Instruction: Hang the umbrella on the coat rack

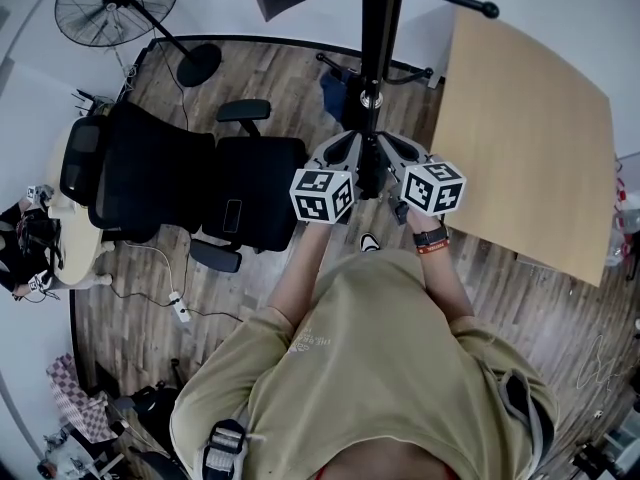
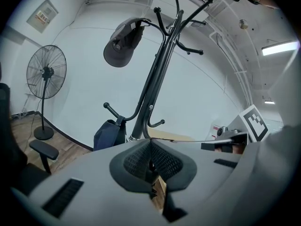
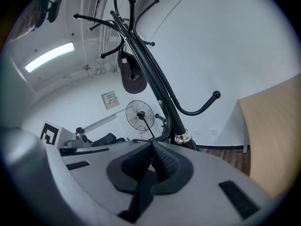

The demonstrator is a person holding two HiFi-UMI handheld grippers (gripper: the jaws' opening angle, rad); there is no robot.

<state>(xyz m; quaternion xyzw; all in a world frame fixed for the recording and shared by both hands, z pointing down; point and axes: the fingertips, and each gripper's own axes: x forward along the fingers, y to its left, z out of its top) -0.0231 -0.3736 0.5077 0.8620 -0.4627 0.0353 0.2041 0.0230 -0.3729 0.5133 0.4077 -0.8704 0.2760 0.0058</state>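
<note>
Standing fan (image 1: 115, 3): far left on the wood floor, by the white wall, well apart from the grippers.
Office chair (image 1: 200, 183): black, between the fan and the person, just left of the left gripper in the head view.
Left gripper (image 2: 150, 144): held up close to the coat rack; its ribbed pads meet at the tips, with nothing to be seen gripped between them.
Coat rack (image 1: 375, 28): black upright pole straight ahead of the person, between the two grippers in the head view, its curved hooks spreading from the top.
Cap (image 2: 121, 44): dark, hanging from an upper hook on the rack's left side.
Navy bag (image 2: 108, 134): hanging by its strap from a lower hook, against the pole.
Umbrella: cannot be made out in any view.
Right gripper (image 3: 151, 145): level with the left one, just right of the pole; jaws closed pad to pad, nothing visible between them.
Wooden table (image 1: 520, 138): pale top at far right, near the rack.
</note>
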